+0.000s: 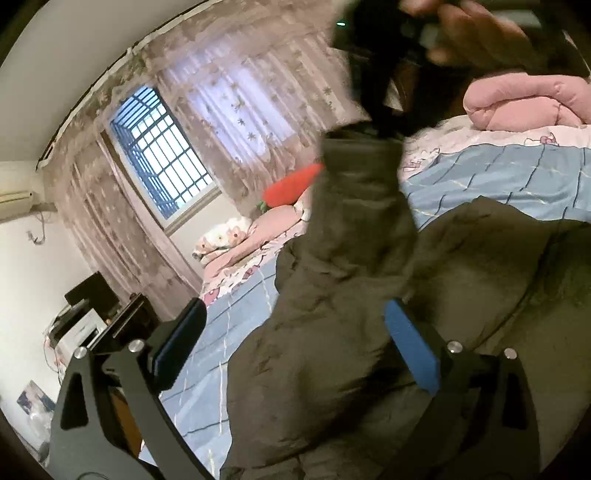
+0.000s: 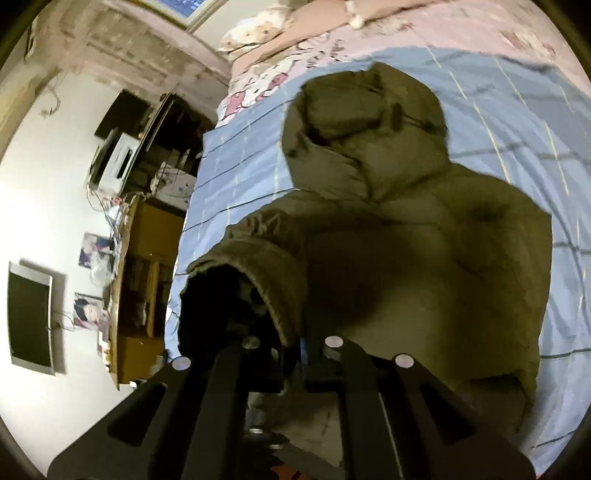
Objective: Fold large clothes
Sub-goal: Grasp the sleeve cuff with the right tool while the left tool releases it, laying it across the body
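Observation:
An olive padded jacket (image 2: 424, 258) lies spread on the blue checked bedsheet (image 2: 498, 122), its hood (image 2: 362, 122) toward the pillows. My right gripper (image 2: 291, 354) is shut on the cuff of one sleeve (image 2: 258, 266); the dark lining bulges over its fingers and hides the tips. From the left wrist view, that right gripper (image 1: 376, 110) comes down from a hand (image 1: 476, 33) and holds the sleeve (image 1: 362, 221) raised above the jacket body (image 1: 480, 277). My left gripper (image 1: 295, 314) stands open wide, its blue pads (image 1: 410, 347) either side of the sleeve's lower part, not pressing on it.
A pink quilt (image 1: 528, 103) is rolled at the far side of the bed. A red carrot-shaped cushion (image 1: 291, 184) and pillows (image 1: 225, 236) lie by the curtained window (image 1: 162, 151). A wooden shelf (image 2: 144, 280) and a white printer (image 2: 118, 155) stand beside the bed's left edge.

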`<control>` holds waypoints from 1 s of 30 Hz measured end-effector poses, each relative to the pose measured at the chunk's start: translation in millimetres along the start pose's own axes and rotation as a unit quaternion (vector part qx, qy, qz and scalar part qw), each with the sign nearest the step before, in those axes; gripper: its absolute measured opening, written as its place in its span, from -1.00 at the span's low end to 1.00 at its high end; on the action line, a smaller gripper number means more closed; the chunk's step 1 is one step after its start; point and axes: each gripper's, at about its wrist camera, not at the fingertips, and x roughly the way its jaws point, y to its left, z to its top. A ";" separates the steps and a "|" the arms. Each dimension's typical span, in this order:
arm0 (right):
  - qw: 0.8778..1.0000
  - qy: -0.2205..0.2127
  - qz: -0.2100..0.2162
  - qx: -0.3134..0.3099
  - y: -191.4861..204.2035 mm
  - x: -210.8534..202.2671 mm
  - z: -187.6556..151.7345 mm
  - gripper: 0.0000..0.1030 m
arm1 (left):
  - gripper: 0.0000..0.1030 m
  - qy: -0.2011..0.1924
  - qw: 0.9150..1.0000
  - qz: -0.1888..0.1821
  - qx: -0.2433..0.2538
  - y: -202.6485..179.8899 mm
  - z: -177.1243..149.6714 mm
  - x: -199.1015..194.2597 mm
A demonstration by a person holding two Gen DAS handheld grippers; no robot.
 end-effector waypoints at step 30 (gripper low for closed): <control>0.992 -0.022 0.022 0.119 -225.7 45.3 -9.5 -0.89 | 0.96 0.148 0.891 -0.028 -0.429 156.9 -110.3 5.9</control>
